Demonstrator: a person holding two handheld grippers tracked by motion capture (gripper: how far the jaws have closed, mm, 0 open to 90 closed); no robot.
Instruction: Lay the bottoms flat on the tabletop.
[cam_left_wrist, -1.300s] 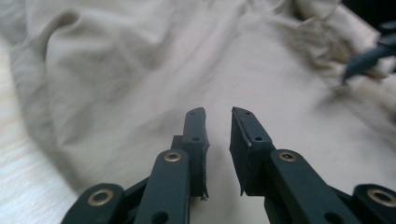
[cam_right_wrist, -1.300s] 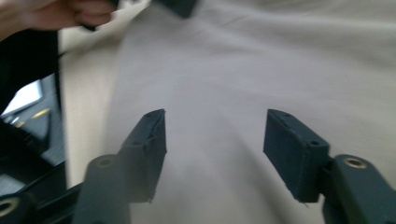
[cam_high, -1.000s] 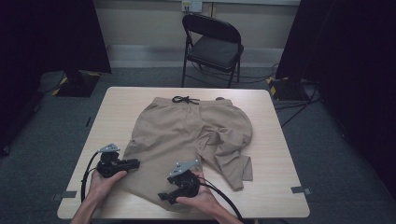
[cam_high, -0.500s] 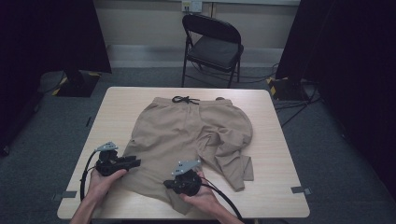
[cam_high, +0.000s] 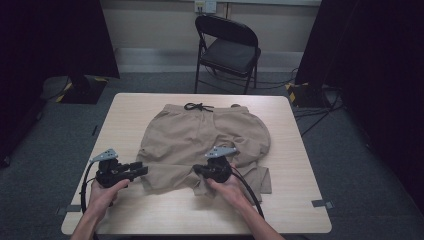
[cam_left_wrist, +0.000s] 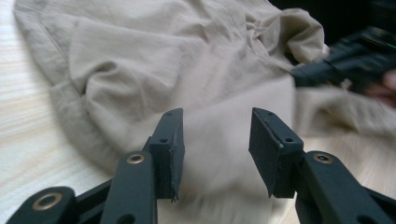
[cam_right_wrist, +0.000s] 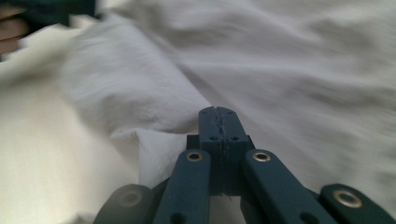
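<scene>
**Tan shorts mid-fold on bench**

Dim room, pale wood bench (cam_high: 300, 210) mid-frame, folding chair (cam_high: 227, 50) behind at top. Tan shorts (cam_high: 200, 135) lie flat at bench centre, drawstring waistband toward top, right leg bunched and folded over. Soft, light, limp cloth; will sag and drag, not slippery, so best taken at a hem edge or fold corner, both layers together. Right tongs (cam_high: 200, 172) at lower centre, pressed together, seemingly pinching a cloth fold at the leg hem. Left tongs (cam_high: 142, 170) at lower left by the left leg hem, jaws just been opening, now spread with cloth lying between, pads not pressing.
</scene>
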